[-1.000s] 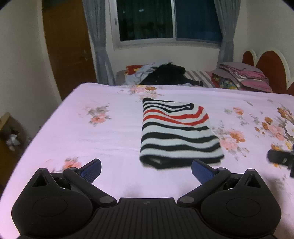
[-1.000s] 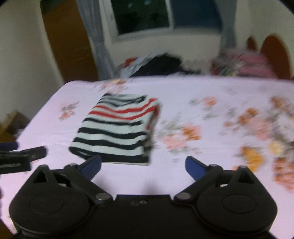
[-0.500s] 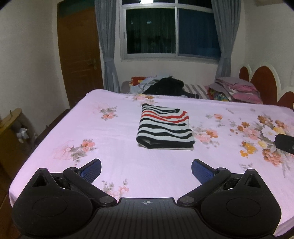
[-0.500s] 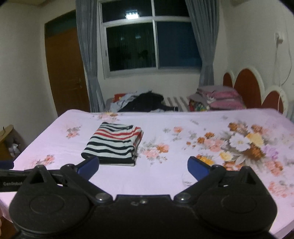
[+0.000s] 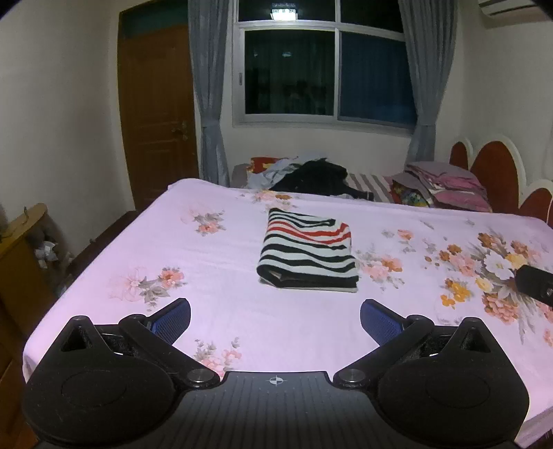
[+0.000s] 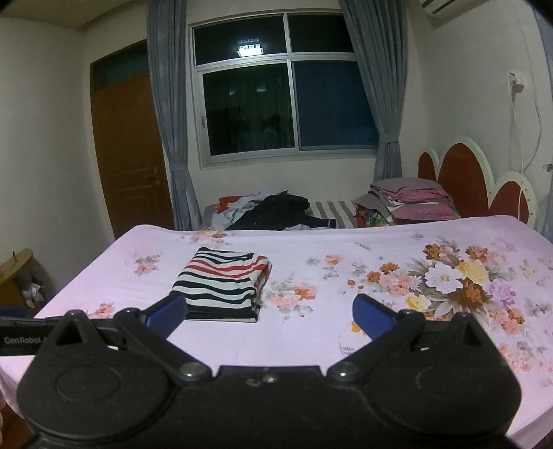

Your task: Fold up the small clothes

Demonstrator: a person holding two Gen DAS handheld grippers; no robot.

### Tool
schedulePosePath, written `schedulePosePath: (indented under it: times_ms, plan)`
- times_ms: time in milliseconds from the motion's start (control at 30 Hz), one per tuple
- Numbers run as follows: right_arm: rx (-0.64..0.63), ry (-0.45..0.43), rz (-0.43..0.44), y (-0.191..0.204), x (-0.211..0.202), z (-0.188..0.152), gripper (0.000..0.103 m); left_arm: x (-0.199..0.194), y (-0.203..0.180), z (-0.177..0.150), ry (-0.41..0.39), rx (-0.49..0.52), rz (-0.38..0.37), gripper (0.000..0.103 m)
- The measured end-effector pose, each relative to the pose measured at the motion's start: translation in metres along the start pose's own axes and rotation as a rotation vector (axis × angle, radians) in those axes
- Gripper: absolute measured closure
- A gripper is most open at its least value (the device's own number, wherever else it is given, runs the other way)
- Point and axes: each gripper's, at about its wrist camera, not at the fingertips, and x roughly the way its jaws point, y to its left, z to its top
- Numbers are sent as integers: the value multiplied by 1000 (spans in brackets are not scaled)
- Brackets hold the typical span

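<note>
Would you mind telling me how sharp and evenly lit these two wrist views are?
Left wrist view: sharp, no motion blur; striped garment crisp, fisheye bends the door, lamp reflection glares in the window. Right wrist view: equally sharp; same reflection, corners vignetted dark, bedsheet evenly lit.

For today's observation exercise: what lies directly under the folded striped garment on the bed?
The striped garment lies flat on the pink floral bedsheet, which shows all around it. The patch of sheet beneath it is covered, so nothing there can be seen.

A dark window (image 5: 325,72) with grey curtains (image 5: 207,103) beside a wooden door (image 5: 155,110).
</note>
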Motion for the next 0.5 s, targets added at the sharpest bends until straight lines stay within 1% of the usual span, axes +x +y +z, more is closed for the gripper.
schedulePosePath:
  times_ms: [267,500]
  plan:
    - [-11,-9,6,6,3,1,0,2,0,3,3,-5,15,0]
    - [-16,3,12,6,4,0,0,4,-3,3,11,-9,24,0]
